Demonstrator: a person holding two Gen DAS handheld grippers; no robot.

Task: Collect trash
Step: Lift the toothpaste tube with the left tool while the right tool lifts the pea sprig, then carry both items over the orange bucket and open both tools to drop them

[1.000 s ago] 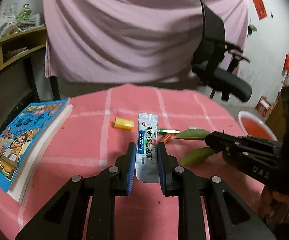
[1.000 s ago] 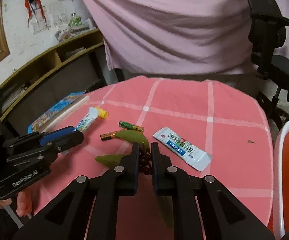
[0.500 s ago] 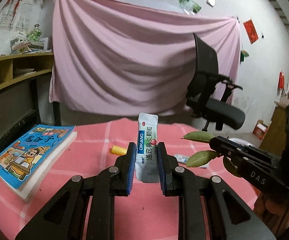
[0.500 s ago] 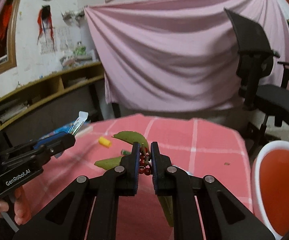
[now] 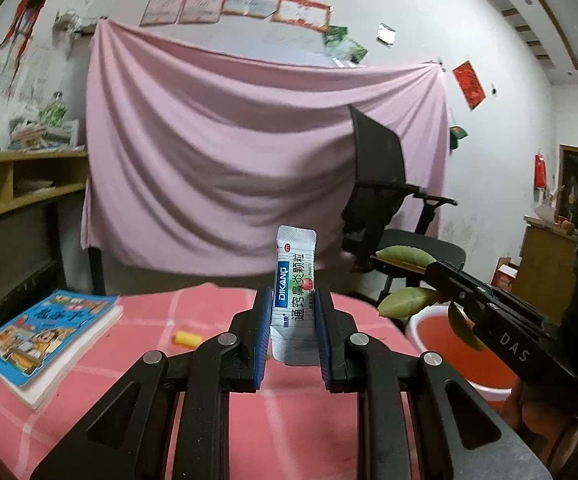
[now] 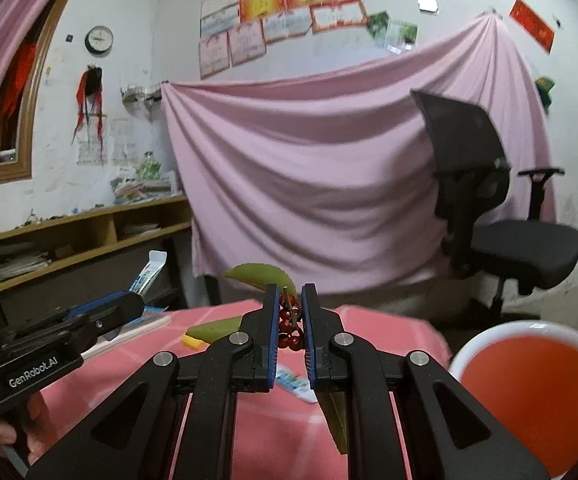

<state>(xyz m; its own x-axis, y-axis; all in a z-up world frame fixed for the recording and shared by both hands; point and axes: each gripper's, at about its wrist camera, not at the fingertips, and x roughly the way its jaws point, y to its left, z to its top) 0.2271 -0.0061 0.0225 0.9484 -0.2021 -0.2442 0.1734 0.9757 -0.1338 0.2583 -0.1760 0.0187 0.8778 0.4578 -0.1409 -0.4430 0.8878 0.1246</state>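
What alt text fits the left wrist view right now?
The left claw grips a white sachet upright above a pink table. On its right the right claw carries a leafy sprig near a red bin; a book lies left.

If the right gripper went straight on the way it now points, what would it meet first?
Probably the pink sheet hanging beyond the table. The right gripper, shut on a berry sprig, points nearly level; the way looks free, though depth is unclear.
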